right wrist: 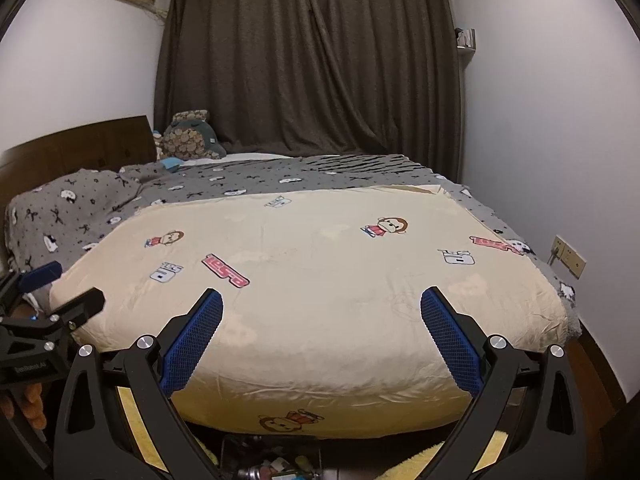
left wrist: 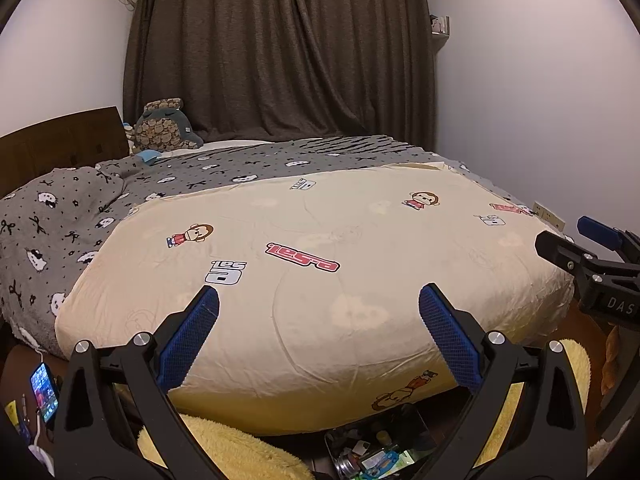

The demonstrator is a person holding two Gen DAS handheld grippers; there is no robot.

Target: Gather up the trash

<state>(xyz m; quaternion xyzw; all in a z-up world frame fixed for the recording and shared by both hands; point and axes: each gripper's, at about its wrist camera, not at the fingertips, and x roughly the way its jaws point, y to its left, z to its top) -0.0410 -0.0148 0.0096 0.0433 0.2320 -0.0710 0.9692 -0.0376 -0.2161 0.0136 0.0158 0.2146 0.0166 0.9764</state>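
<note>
A dark bin (left wrist: 416, 420) on the floor at the foot of the bed holds mixed trash (left wrist: 376, 458): wrappers and a shiny can. In the right wrist view the trash (right wrist: 276, 468) shows at the bottom edge. My left gripper (left wrist: 319, 302) hovers open above the bed's near edge with nothing between its blue pads (left wrist: 192, 340). My right gripper (right wrist: 320, 300) is open and empty too, at about the same height. Each gripper shows in the other's view: the right gripper (left wrist: 566, 234) at the right edge, the left gripper (right wrist: 74, 284) at the left edge. No trash shows on the bed.
A cream cartoon-print quilt (left wrist: 320, 240) covers the bed, with a grey blanket (left wrist: 80, 208), a plush toy (left wrist: 164, 126) and a dark curtain (left wrist: 280, 48) behind. A lit phone (left wrist: 44, 392) lies low left. Yellow fluffy fabric (left wrist: 224, 448) lies beside the bin. A wall socket (right wrist: 570, 258) is on the right.
</note>
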